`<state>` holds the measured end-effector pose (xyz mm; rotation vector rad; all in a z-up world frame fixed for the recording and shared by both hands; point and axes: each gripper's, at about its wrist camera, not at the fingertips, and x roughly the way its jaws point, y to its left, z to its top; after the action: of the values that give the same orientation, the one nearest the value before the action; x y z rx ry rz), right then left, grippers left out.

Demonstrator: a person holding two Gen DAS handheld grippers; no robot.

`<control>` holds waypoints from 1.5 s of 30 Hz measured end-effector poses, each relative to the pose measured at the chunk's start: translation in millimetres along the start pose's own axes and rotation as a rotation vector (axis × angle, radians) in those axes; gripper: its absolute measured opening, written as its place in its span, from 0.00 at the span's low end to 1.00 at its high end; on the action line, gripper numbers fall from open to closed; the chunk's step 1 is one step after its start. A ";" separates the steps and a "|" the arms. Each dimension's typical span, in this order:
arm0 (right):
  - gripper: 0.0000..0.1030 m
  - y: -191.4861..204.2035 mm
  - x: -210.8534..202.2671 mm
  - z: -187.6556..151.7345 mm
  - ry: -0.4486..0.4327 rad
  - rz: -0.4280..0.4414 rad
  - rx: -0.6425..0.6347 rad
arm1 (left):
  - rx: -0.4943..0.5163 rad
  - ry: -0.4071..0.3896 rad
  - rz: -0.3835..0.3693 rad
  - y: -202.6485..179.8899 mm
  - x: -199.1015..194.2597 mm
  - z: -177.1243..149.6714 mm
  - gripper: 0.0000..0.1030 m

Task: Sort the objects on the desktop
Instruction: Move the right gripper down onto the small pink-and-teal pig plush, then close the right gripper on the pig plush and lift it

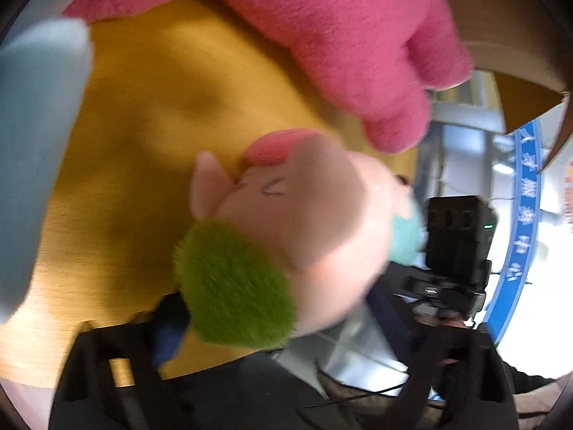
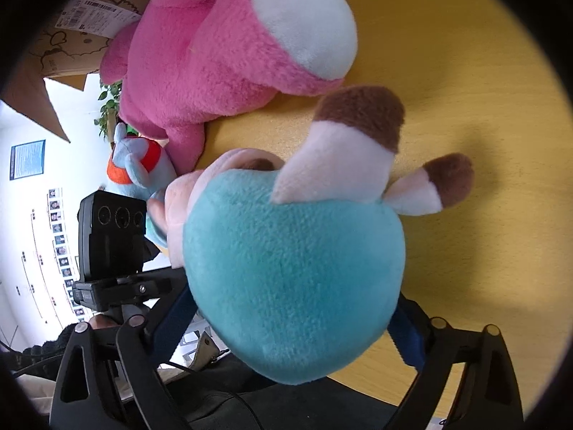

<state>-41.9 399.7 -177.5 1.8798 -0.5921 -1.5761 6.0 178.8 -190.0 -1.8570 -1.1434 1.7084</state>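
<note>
Left hand-held gripper point(image 1: 250, 322) clamps the pig plush point(image 1: 286, 222) by its green end, lifted off the yellow bench point(image 1: 150, 107). Right hand-held gripper point(image 2: 293, 322) squeezes the same toy's teal body, sharing the load. Pink plush point(image 2: 222, 53) lies behind, cardboard box point(image 2: 53, 64) near, likely the drop spot.

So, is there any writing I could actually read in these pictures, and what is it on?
Nothing reads cleanly.
White characters on the curved blue banner: too warped and blurred to read.
White barcode sticker on the brown cardboard box: print too small.
Blue wall poster: too small.
Small white print on the black camera mount: illegible.
The plush toys carry no text.
</note>
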 end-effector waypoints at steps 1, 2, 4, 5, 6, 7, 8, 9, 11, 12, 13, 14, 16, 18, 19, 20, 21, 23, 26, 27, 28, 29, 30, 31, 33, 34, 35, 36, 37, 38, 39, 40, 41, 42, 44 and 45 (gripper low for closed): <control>0.89 1.3 1.1 0.5 0.003 -0.003 -0.009 | 0.008 -0.011 0.006 -3.0 -1.6 0.2 0.80; 0.87 2.6 2.2 1.0 0.006 -0.005 -0.018 | 0.011 -0.017 0.009 -4.6 -2.8 0.5 0.79; 0.84 4.7 -0.1 -0.1 0.001 -0.010 -0.038 | 0.010 -0.022 0.005 -8.7 -7.4 0.7 0.75; 0.82 6.8 -1.8 -1.1 -0.006 -0.013 -0.050 | 0.015 -0.025 0.010 -10.3 -8.2 2.1 0.74; 0.81 10.0 -4.0 -3.0 -0.015 -0.013 -0.062 | 0.021 -0.027 0.015 -11.7 -8.5 3.9 0.73; 0.80 12.8 -7.7 -6.0 -0.022 -0.008 -0.074 | 0.028 -0.030 0.021 -13.1 -8.8 5.7 0.72; 0.80 15.6 -11.5 -8.9 -0.030 -0.003 -0.085 | 0.040 -0.036 0.027 -15.5 -11.4 6.6 0.72; 0.80 18.6 -12.9 -11.8 -0.032 -0.005 -0.096 | 0.054 -0.042 0.032 -18.3 -14.7 7.3 0.72; 0.80 24.7 -9.7 -17.4 -0.022 -0.027 -0.120 | 0.062 -0.049 0.043 -20.4 -18.6 8.2 0.72; 0.80 27.8 -8.2 -20.3 -0.017 -0.037 -0.132 | 0.053 -0.049 0.048 -18.9 -18.4 8.2 0.72; 0.82 30.9 -6.6 -23.1 -0.012 -0.048 -0.144 | 0.043 -0.050 0.054 -17.3 -18.1 8.3 0.72; 0.83 34.0 -4.2 -25.4 -0.007 -0.082 -0.162 | 0.033 -0.050 0.059 -15.7 -17.9 8.3 0.72; 0.83 43.2 1.8 -30.2 0.000 -0.215 -0.251 | 0.013 -0.051 0.069 -12.6 -17.5 8.4 0.73; 0.83 57.6 1.0 -36.7 -0.015 -0.321 -0.365 | -0.007 -0.051 0.080 -9.5 -17.1 8.5 0.76; 0.83 66.3 -2.3 -41.0 -0.034 -0.380 -0.433 | -0.017 -0.051 0.085 -8.0 -16.9 8.5 0.80; 0.84 76.0 -4.8 -47.2 -0.054 -0.453 -0.523 | -0.026 -0.052 0.090 -6.4 -16.6 8.6 0.83; 0.84 86.4 -5.0 -54.6 -0.073 -0.535 -0.628 | -0.040 -0.051 0.091 -4.3 -16.1 9.1 0.85; 0.84 106.5 -3.4 -69.9 -0.107 -0.701 -0.841 | -0.083 -0.049 0.085 1.4 -14.4 9.7 0.91; 0.85 123.0 16.2 -87.2 -0.118 -0.906 -1.118 | -0.190 -0.042 0.073 12.1 -7.8 9.1 1.00; 0.85 126.8 25.2 -90.9 -0.115 -0.941 -1.200 | -0.227 -0.043 0.044 15.2 -4.8 8.8 1.00; 0.85 129.7 33.8 -93.6 -0.107 -0.959 -1.273 | -0.247 -0.047 0.019 15.9 -3.0 9.3 1.00; 0.86 132.1 41.9 -95.1 -0.099 -0.968 -1.336 | -0.262 -0.055 0.007 15.2 -1.9 9.8 1.00; 0.90 133.7 49.4 -95.1 -0.088 -0.966 -1.385 | -0.279 -0.067 -0.003 14.5 -0.9 11.3 1.00; 0.93 135.2 56.6 -94.0 -0.079 -0.965 -1.425 | -0.293 -0.075 -0.010 14.8 -0.7 12.4 1.00; 0.97 133.5 69.4 -82.7 -0.047 -0.967 -1.434 | -0.327 -0.090 -0.030 16.5 0.7 16.1 1.00; 0.97 131.8 75.6 -75.8 -0.027 -0.968 -1.429 | -0.342 -0.099 -0.042 16.9 0.9 18.1 1.00; 0.99 130.3 80.5 -67.6 -0.007 -0.970 -1.410 | -0.357 -0.108 -0.055 17.3 1.0 20.0 1.00; 0.99 129.0 83.4 -57.7 0.012 -0.974 -1.371 | -0.372 -0.117 -0.067 17.6 1.0 21.9 0.98; 0.99 127.7 86.4 -47.8 0.030 -0.978 -1.333 | -0.381 -0.125 -0.088 16.3 1.9 24.0 0.92; 0.99 126.8 87.9 -38.3 0.049 -0.971 -1.287 | -0.388 -0.133 -0.111 14.5 3.0 26.2 0.84; 0.98 126.4 87.3 -29.6 0.068 -0.950 -1.232 | -0.394 -0.138 -0.136 11.4 4.6 28.5 0.78; 0.97 126.0 86.7 -20.8 0.087 -0.929 -1.177 | -0.400 -0.143 -0.162 8.0 6.2 30.9 0.72; 0.95 126.2 85.9 -14.9 0.097 -0.911 -1.140 | -0.405 -0.145 -0.156 6.9 4.9 32.0 0.72; 0.94 127.2 84.6 -12.8 0.097 -0.900 -1.128 | -0.405 -0.147 -0.146 5.9 3.8 32.9 0.73; 0.92 129.8 81.8 -9.1 0.092 -0.876 -1.105 | -0.400 -0.146 -0.121 1.3 3.7 35.5 0.82; 0.91 131.7 80.0 -8.4 0.087 -0.866 -1.100 | -0.407 -0.147 -0.101 -1.0 4.1 36.6 0.87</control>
<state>-12.3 252.6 -141.4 1.2898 1.0949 -1.6995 -29.3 173.5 -199.1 -1.8764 -1.7206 1.6717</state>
